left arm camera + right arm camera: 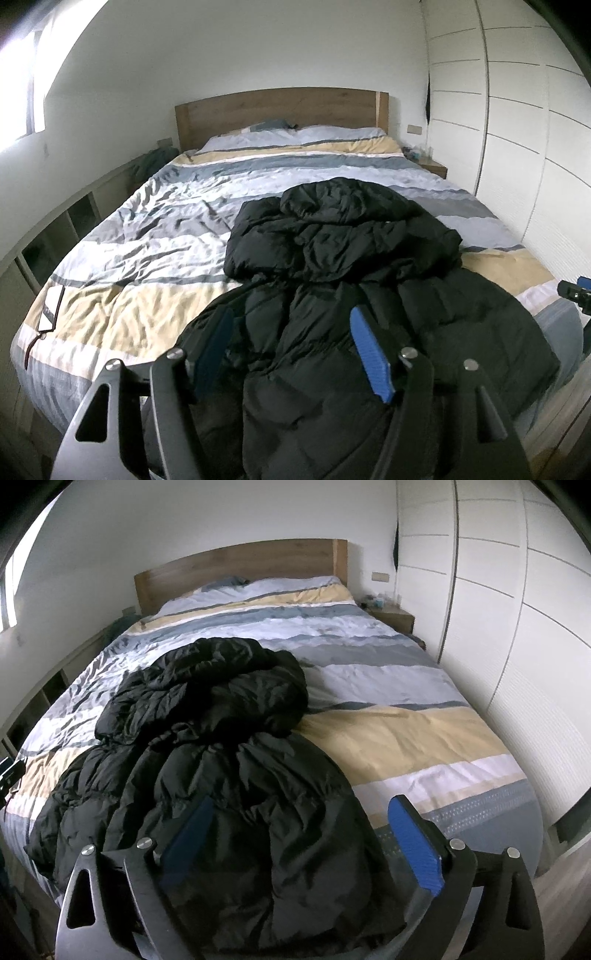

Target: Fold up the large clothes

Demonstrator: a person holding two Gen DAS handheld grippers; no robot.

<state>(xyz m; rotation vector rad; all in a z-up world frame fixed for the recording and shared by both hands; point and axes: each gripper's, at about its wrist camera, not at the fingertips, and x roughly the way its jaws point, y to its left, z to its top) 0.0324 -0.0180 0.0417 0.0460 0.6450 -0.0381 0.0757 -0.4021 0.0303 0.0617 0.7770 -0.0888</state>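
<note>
Black puffer coat (332,280) lies crumpled on the striped duvet (147,229), at the foot end of the bed and far from the wooden headboard (280,110); its hem hangs over the foot edge, toward me.

Handling, my estimate: light for its bulk, very soft, no stiffness. The quilted shell looks smooth and faintly glossy, so I expect it to slip between pads unless I bite a thick fold. The down filling will spring back, so folds should need pressing flat. Not fragile.

Where to take hold: the hem corners nearest me, one per claw, so the coat can be spread out toward the headboard before any fold. A seam or edge should hold better than a puffed panel.

Appearance: matte-to-satin black, horizontal quilting channels, heavily creased. A bunched mound, probably hood or sleeve, sits on the headboard side of the heap. Which face is up I cannot tell.

Claws: my left gripper (291,343) has its jaws apart, blue pads (369,354) hovering above the coat's near part, nothing pinched. My right gripper (299,830) stands wide, one finger over the coat's edge, the other over bare duvet; empty as well.

Fold not yet begun.
</note>
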